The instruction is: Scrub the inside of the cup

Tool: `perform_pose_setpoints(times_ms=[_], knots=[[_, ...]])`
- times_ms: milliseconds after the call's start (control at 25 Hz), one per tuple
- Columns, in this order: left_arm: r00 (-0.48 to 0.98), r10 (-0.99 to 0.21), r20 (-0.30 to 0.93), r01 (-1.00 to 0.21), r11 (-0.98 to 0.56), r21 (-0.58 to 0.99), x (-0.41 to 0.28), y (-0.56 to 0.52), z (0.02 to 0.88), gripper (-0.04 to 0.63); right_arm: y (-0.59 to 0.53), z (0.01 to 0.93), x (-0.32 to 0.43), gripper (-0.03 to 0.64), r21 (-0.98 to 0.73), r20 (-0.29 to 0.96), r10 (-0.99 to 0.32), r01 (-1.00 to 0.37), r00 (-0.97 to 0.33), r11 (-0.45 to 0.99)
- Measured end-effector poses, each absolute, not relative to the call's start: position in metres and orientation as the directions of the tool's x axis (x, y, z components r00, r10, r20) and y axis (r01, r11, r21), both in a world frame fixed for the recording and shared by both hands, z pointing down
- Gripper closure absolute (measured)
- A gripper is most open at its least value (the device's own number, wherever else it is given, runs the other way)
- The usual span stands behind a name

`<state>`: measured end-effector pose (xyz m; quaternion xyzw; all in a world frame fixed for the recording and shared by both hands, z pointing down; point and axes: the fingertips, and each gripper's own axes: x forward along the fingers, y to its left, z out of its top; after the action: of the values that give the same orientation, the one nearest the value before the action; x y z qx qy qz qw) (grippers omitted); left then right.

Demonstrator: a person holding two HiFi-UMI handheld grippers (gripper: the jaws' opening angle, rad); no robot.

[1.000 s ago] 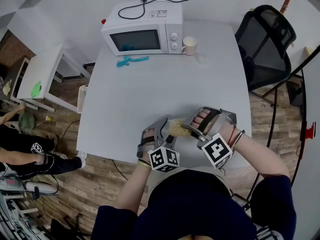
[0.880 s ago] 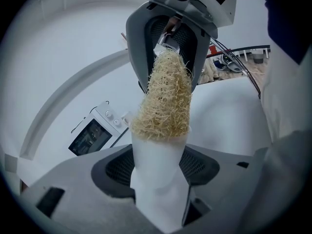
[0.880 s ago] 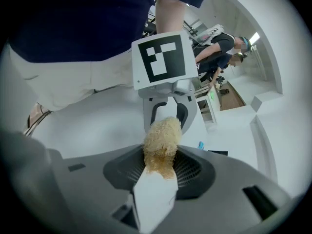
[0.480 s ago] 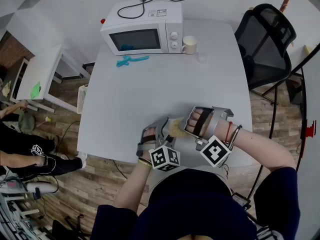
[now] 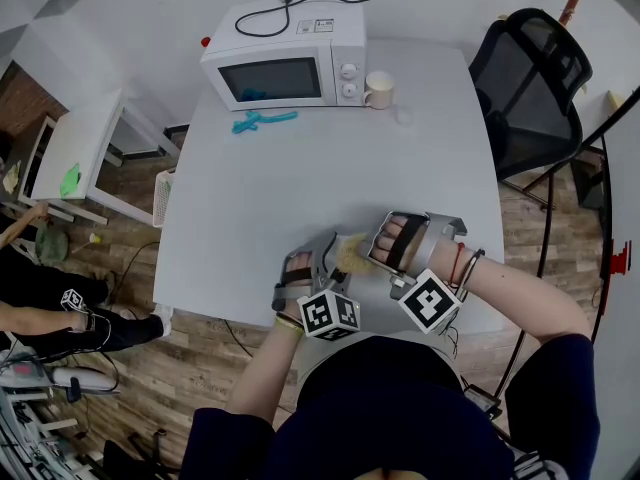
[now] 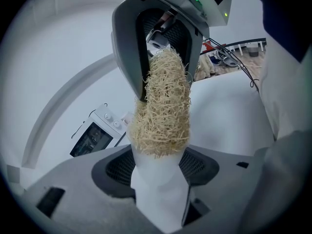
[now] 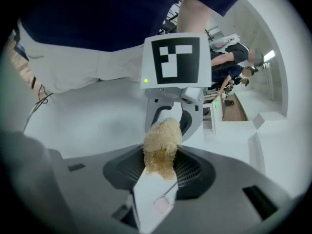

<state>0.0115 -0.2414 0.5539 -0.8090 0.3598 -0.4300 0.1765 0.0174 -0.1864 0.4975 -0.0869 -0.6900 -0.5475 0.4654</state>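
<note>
The left tongs (image 6: pixel 158 167) and right tongs (image 7: pixel 157 172) are each clamped on an end of one scrubber (image 5: pixel 352 256), probably to re-seat it. Far beyond them, the cup (image 5: pixel 379 90) waits untouched on the tabletop (image 5: pixel 300 178) beside the microwave (image 5: pixel 285 63).

Wood floor (image 5: pixel 190 358); white table (image 5: pixel 300 188); black chair (image 5: pixel 525 78).

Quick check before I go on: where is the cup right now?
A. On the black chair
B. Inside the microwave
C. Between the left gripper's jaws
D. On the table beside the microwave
D: the cup stands on the table next to the microwave at the far end. The left gripper and right gripper meet at the near edge with only the loofah scrubber between them.
</note>
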Motion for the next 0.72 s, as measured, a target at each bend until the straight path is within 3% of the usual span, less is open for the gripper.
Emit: perform_pose_setpoints(times_ms=[360,720], knots=[[0.366,-0.739,0.566,-0.442,-0.673,-0.592,0.006,-0.239,0.559,0.312,-0.195,0.507,0.023,0.446,0.643,0.765,-0.406,0.551,-0.5,0.533],[0.356,-0.748,0.56,-0.473,-0.661,-0.583,-0.001,-0.24,0.557,0.311,-0.193,0.505,0.016,0.446,0.465,0.789,-0.263,0.26,-0.554,0.846]])
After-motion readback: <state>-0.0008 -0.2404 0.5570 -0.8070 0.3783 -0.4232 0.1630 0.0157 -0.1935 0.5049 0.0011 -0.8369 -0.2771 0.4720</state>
